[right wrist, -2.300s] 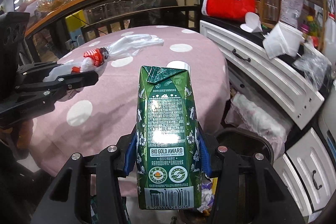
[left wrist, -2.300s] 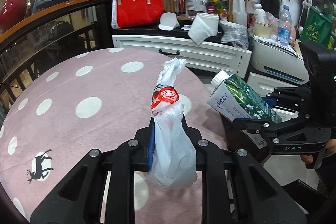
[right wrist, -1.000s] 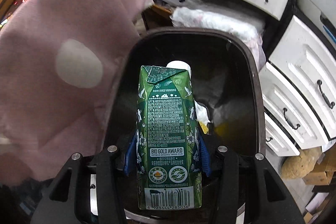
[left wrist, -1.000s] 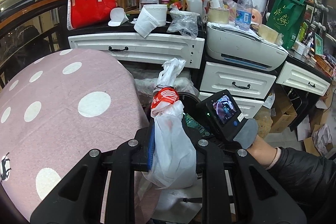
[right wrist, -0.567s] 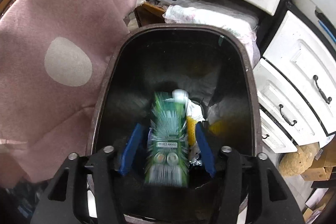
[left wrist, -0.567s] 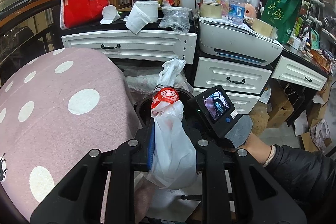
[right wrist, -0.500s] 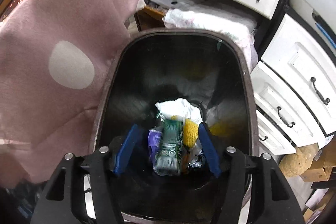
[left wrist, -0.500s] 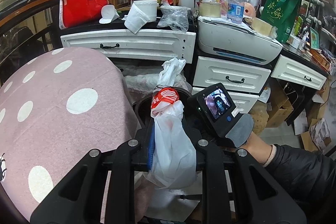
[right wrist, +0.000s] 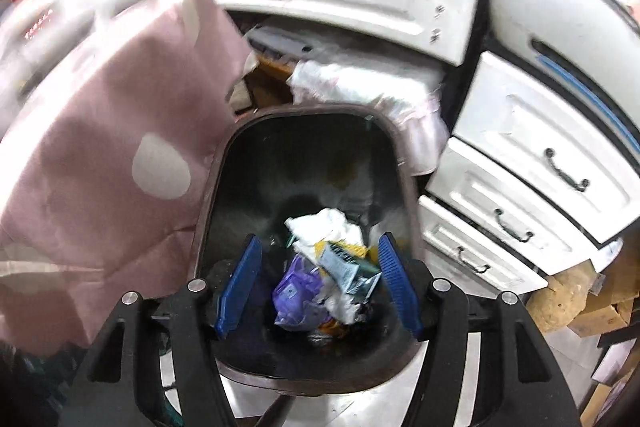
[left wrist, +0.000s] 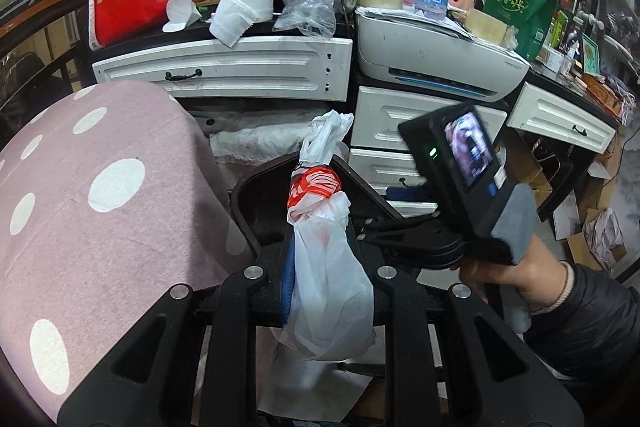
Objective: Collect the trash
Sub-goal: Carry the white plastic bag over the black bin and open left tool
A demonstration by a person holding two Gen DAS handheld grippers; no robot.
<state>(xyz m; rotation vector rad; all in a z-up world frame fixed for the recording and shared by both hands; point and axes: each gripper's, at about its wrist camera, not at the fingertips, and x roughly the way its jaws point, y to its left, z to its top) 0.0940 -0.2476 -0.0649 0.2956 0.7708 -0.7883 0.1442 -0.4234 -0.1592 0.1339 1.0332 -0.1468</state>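
One white plastic bag, knotted with a red band, is clamped in the left gripper, near the pink dotted tablecloth. The right gripper hangs over one dark trash bin, jaws apart with nothing between them. One green carton lies in the bin among crumpled wrappers; three white drawers stand to its right.

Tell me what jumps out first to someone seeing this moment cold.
The knotted white plastic bag with a red band, clamped upright in the left hand-held gripper at the pink polka-dot tablecloth's edge. Then the dark trash bin below the right hand-held gripper, whose empty blue-padded jaws have just opened over crumpled wrappers.
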